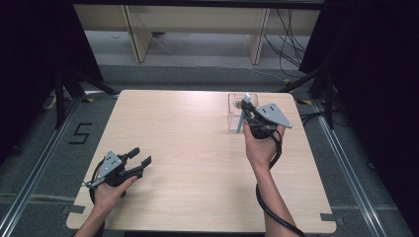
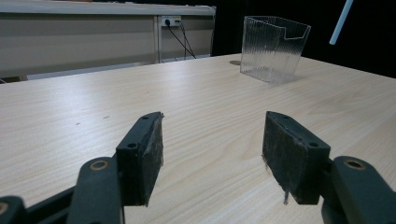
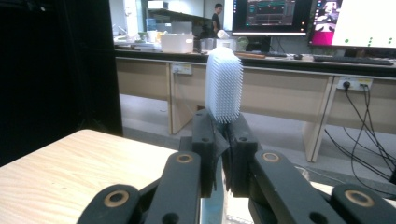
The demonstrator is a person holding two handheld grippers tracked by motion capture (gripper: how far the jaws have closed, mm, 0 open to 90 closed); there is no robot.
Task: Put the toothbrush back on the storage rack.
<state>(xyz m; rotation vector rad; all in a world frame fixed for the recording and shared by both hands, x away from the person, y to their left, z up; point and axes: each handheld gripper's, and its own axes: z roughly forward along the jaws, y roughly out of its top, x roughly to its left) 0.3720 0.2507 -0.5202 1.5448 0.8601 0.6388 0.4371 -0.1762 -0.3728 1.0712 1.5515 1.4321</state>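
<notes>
A brush with a white bristled head [image 3: 224,84] and a pale blue handle [image 1: 241,121] stands upright between the jaws of my right gripper [image 3: 222,135], which is shut on it just under the head. In the high view my right gripper [image 1: 254,118] hovers at the near side of a clear ribbed plastic container [image 1: 236,114] at the table's far right, with the brush head over the container. My left gripper [image 1: 139,157] rests low near the front left of the table, open, with nothing between its pads [image 2: 144,154]. The container [image 2: 274,49] lies well ahead of it.
The light wooden table [image 1: 188,148] has bare surface between the two grippers. Its edges drop to a grey floor with rails. Desks, cables and wall sockets [image 3: 346,84] stand beyond the far edge. Black curtains flank both sides.
</notes>
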